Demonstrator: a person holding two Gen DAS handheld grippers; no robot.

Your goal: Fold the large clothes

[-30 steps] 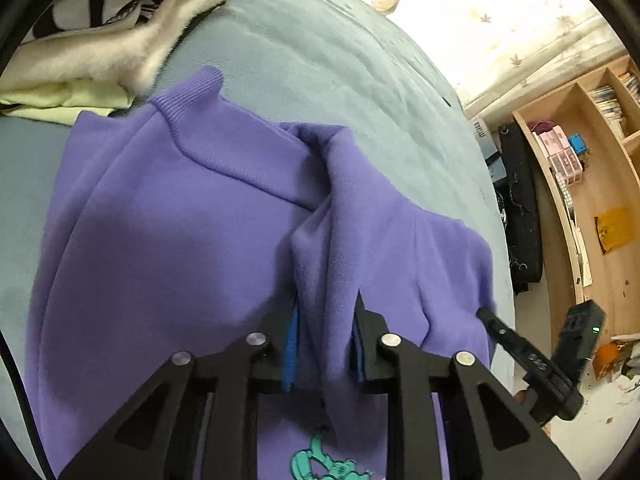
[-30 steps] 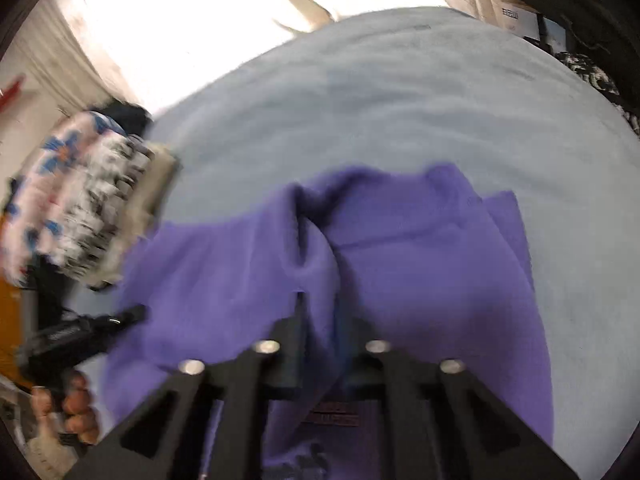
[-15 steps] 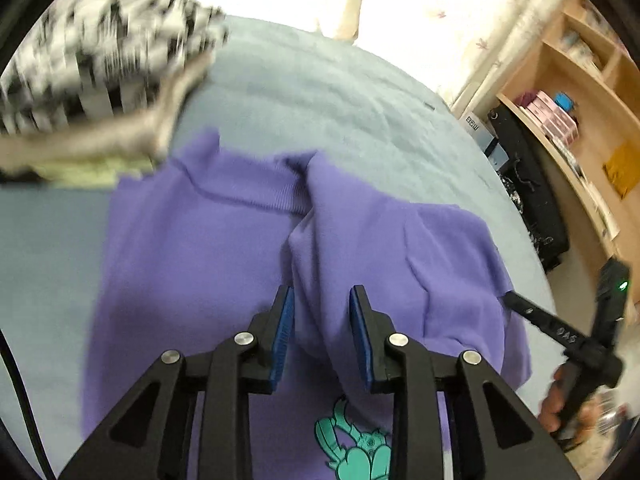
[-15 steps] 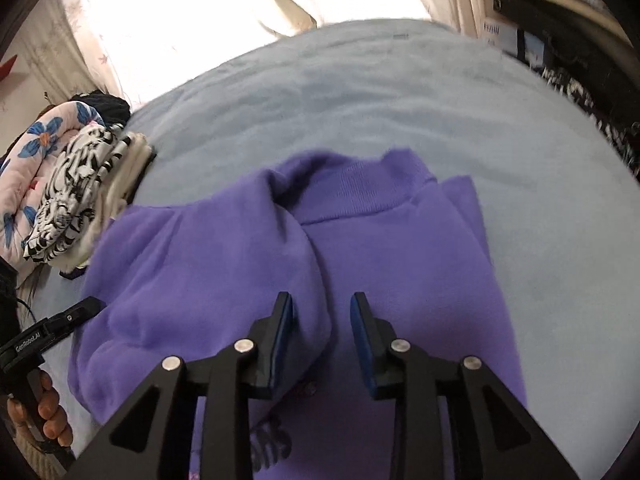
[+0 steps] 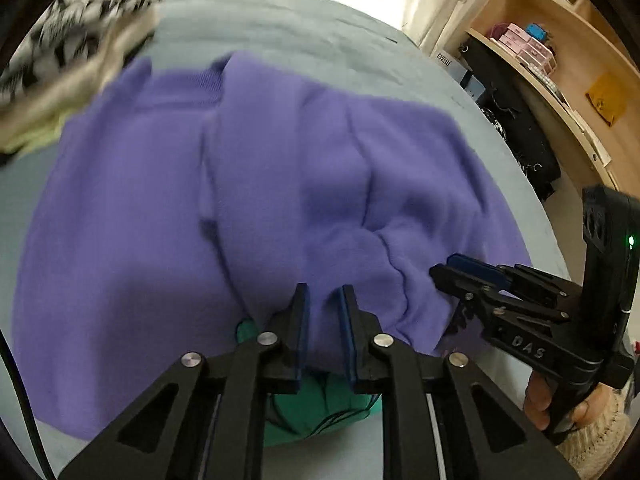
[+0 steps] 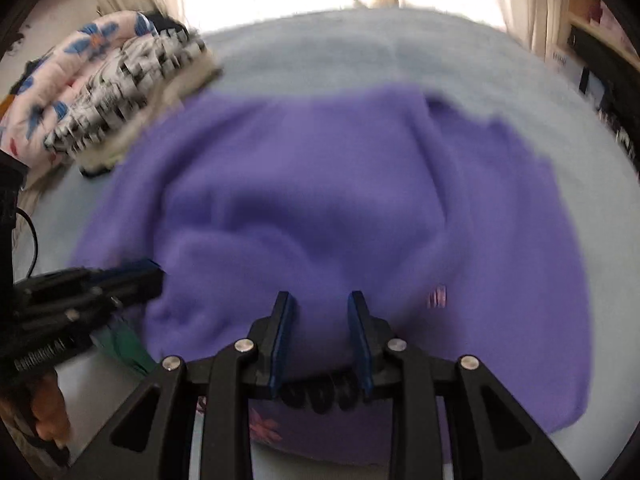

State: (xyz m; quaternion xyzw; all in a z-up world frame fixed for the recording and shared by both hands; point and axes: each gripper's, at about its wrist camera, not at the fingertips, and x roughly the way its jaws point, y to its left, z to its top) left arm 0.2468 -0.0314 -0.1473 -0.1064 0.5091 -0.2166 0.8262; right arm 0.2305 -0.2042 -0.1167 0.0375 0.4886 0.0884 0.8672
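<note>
A large purple sweatshirt (image 5: 248,184) lies on the grey-blue bed, folded over on itself; it also fills the right wrist view (image 6: 340,208). A green print (image 5: 320,400) and dark lettering (image 6: 320,394) show at its near edge. My left gripper (image 5: 322,312) is open, its blue pads either side of the folded edge. My right gripper (image 6: 320,320) is open over the near edge. Each gripper shows in the other's view: the right one (image 5: 460,268) and the left one (image 6: 152,276).
A stack of folded clothes, black-and-white patterned on top (image 5: 72,44), sits at the far left of the bed (image 5: 280,28), with a floral piece (image 6: 60,76) beside it. Wooden shelves (image 5: 560,64) and a black bag (image 5: 516,128) stand to the right.
Both grippers opened, let go of the purple fabric and pulled back toward the near edge. The lifted fold has dropped flat onto the sweatshirt.
</note>
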